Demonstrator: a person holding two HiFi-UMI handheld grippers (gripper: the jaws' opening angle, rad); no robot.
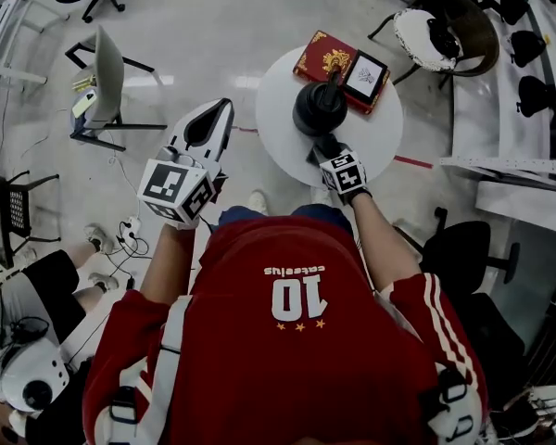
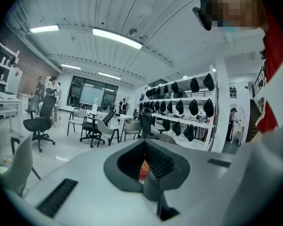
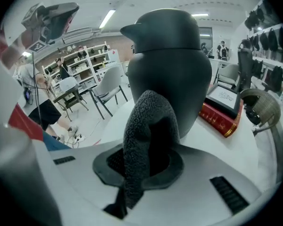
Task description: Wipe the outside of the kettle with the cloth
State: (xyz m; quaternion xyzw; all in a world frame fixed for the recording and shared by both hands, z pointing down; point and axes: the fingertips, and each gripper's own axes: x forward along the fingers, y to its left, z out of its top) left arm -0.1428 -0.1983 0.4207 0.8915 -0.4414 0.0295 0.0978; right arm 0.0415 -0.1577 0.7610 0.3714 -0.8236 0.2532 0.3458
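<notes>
Right gripper view: right gripper (image 3: 142,161) pinches cloth (image 3: 148,117) against kettle (image 3: 172,60); left gripper (image 2: 144,166) closed, empty

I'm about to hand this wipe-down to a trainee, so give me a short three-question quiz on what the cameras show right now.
1. True or false: the right gripper is shut on the grey cloth.
2. Multiple choice: where does the black kettle stand? A) on the floor B) on the round white table C) on a chair seat
3. Short answer: which gripper is held up away from the table, with its jaws together and nothing between them?

Key
1. True.
2. B.
3. The left gripper.
</notes>
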